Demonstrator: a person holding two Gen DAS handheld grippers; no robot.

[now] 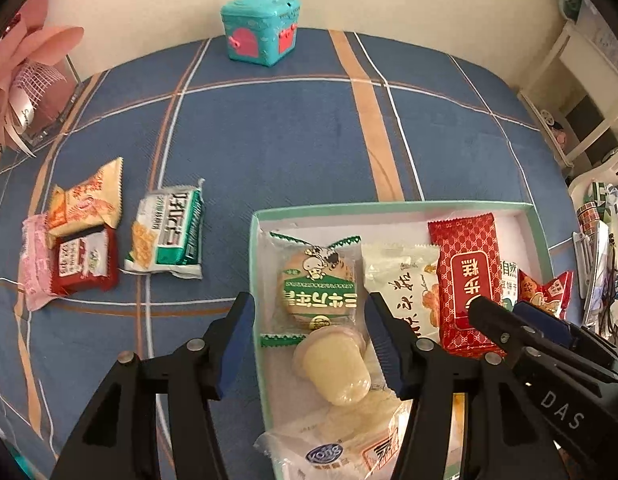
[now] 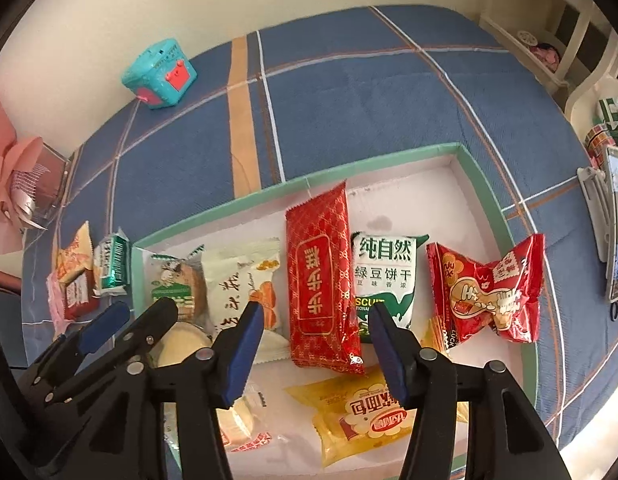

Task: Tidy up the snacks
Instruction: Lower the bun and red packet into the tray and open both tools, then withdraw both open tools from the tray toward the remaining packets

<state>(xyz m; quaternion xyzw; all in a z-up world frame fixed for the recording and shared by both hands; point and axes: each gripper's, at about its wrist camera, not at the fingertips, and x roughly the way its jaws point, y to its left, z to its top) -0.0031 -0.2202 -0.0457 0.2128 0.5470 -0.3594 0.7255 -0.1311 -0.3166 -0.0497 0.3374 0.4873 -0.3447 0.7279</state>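
My left tongs point(image 1: 309, 340) hang over the left end of the tray point(image 1: 537, 220), jaws apart, nothing clamped. One blue pad point(image 1: 237, 344) sits outside the tray's left wall, the other inside it. Between them, below, lie a round biscuit in a clear and green wrapper point(image 1: 319, 284) and a pale jelly cup point(image 1: 335, 368) on its side; neither pad touches them.

My right tongs point(image 2: 315, 350) hang over the middle of the same tray point(image 2: 481, 184), jaws apart and empty. Beneath the gap lies the long red packet point(image 2: 323, 280), with the yellow bread packet point(image 2: 363, 416) nearer the tray's front edge. The pads stand clear of both.

Contents of the tray, from its left wall to its right wall: round biscuit, white packet with orange print point(image 2: 245, 288), long red packet, green and white biscuit packet point(image 2: 383, 276), and a red twist-ended packet point(image 2: 489, 292) against the right wall. A white bread packet point(image 1: 341, 440) lies at the front left corner.

Outside the tray, left of its left wall, on the blue plaid tabletop point(image 1: 289, 140): a green and white cracker packet point(image 1: 169, 232) nearest, then a small heap of an orange packet point(image 1: 89, 200), a dark red packet point(image 1: 85, 264) and a pink packet point(image 1: 35, 264), overlapping one another.

Well beyond the tray's far wall, at the tabletop's back edge, stands a teal toy chest point(image 1: 261, 28).
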